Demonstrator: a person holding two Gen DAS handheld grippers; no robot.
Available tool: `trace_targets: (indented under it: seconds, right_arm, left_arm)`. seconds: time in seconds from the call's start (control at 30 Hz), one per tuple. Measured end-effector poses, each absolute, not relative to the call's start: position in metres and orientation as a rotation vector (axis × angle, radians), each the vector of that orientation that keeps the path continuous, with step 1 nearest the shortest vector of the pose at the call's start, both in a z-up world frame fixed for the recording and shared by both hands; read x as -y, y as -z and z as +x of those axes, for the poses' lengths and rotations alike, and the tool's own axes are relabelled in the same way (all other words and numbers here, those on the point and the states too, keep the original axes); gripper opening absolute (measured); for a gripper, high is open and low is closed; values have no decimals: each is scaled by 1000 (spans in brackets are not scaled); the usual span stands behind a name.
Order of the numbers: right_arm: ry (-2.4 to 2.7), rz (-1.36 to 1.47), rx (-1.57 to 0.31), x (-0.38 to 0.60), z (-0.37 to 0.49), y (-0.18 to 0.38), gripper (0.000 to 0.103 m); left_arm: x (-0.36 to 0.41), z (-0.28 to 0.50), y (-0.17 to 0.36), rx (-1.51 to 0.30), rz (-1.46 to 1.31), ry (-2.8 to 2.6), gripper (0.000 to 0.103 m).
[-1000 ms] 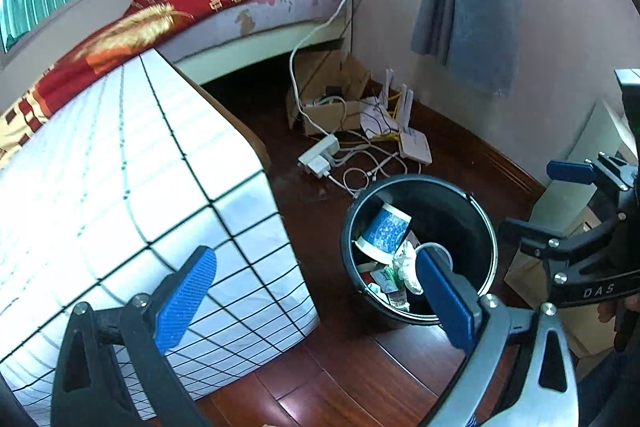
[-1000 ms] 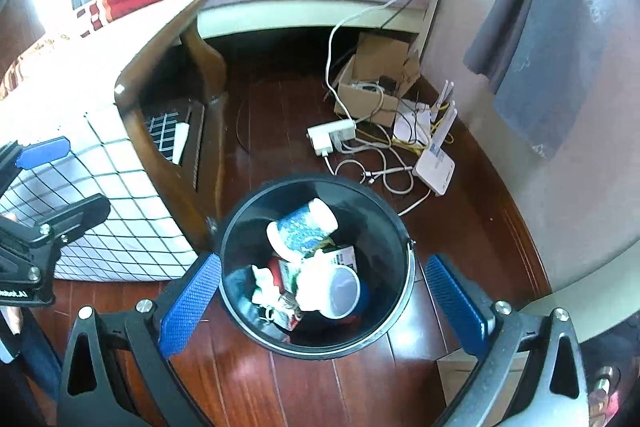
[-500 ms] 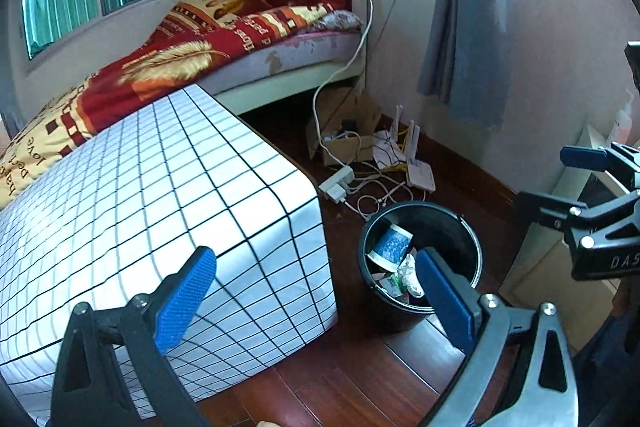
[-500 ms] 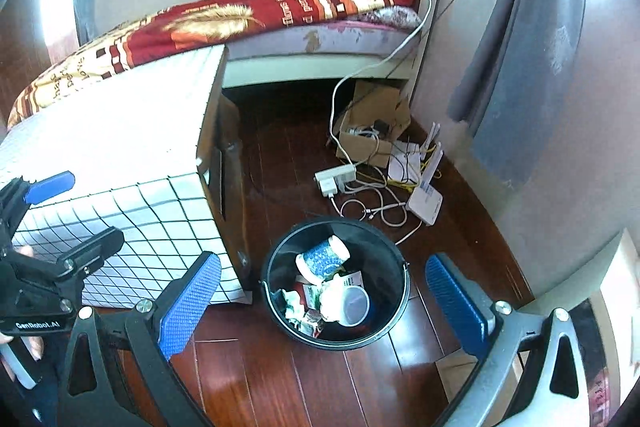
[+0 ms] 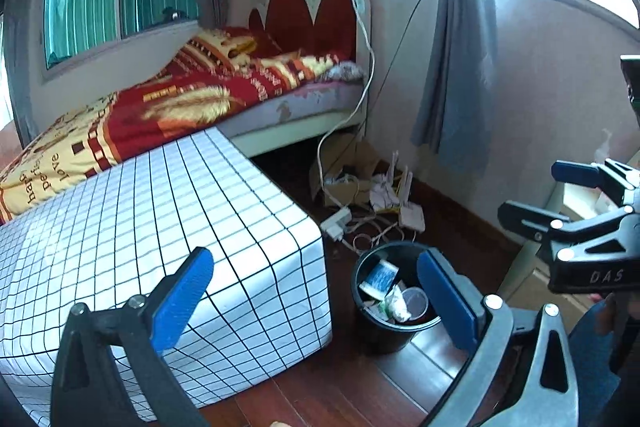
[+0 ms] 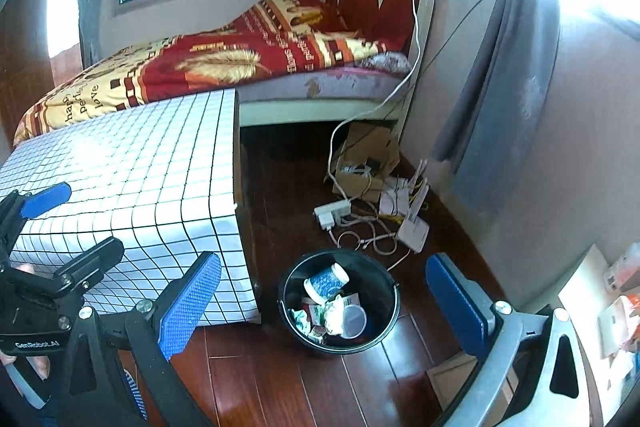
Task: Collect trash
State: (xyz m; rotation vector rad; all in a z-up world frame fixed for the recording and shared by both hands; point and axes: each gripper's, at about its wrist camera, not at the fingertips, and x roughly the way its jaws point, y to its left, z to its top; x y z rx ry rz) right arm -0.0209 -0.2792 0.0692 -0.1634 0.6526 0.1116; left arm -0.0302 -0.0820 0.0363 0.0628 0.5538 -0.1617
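Note:
A black round trash bin (image 6: 382, 323) stands on the dark wood floor, holding a blue-patterned paper cup (image 6: 326, 281), a clear plastic cup (image 6: 354, 315) and crumpled wrappers. The bin also shows in the left wrist view (image 5: 386, 333). My left gripper (image 5: 316, 293) is open and empty, high above the floor beside the table. My right gripper (image 6: 324, 301) is open and empty, high above the bin. The right gripper shows at the right edge of the left wrist view (image 5: 576, 211), and the left gripper at the left edge of the right wrist view (image 6: 60, 227).
A low table under a white grid-pattern cloth (image 5: 140, 219) stands left of the bin. A bed with a red and yellow blanket (image 6: 248, 59) lies behind. A power strip (image 6: 332, 213), cables, a white router (image 6: 414, 227) and a cardboard box (image 6: 368, 163) clutter the floor by the wall.
Both grippers have risen and pulled back from the bin, which now looks smaller and lower in both views. Both stayed open and empty.

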Motion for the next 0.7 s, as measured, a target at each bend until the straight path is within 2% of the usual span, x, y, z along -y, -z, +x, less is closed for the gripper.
trace_targets:
  seconds: [0.33,0.7]
  right_arm:
    - [-110,-173,-592,276,-62,-102,103]
    - [-97,-156,-571,282,-90,-107,103]
  left_arm:
    - [75,-61,-54,-486,48,134,103]
    - [87,-88,-79,-431,47,174,103]
